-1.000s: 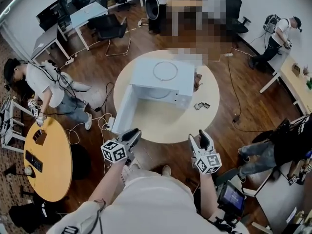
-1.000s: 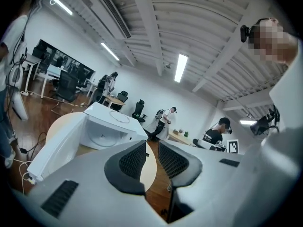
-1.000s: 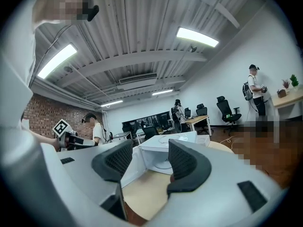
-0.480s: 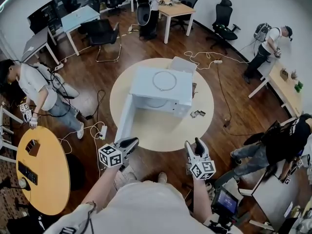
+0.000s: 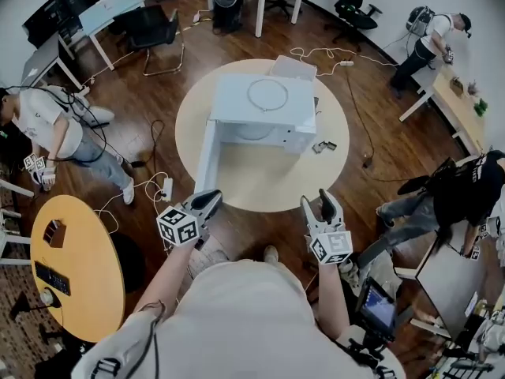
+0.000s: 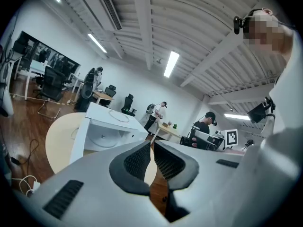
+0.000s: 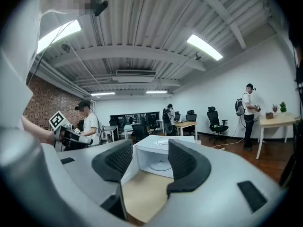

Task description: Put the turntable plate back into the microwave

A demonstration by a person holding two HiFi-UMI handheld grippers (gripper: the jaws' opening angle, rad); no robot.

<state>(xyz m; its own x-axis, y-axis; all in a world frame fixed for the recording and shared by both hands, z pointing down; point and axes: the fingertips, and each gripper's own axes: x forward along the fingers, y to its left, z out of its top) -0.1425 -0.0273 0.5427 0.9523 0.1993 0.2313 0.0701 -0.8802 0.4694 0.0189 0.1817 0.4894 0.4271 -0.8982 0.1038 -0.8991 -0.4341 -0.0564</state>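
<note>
Moved: the table (image 5: 260,192) and microwave (image 5: 229,101) have slid up the head view since half a second ago. Both grippers keep much the same place at the table's near edge.
Plate: a round rim outline (image 5: 268,95) lies flat on top of the microwave. I take it for the clear plate, though it could be a bare ring.
Cavity: the door (image 5: 207,156) hangs wide open. A pale disc (image 5: 256,131) shows on the floor inside, and I cannot tell whether it is part of the floor or a separate piece.
Left gripper (image 6: 151,145): pads all but touching, nothing between them, well short of the microwave.
Right gripper (image 7: 150,160): jaws spread, empty, pointed at the open cavity.
Handling: probably glass, so stiff, slick, weighty and breakable. It lies flat, so pinch it at the rim, perhaps after sliding it partly past the top's edge, and keep it level.
Count: one microwave, one door, one plate, one disc, two grippers.
</note>
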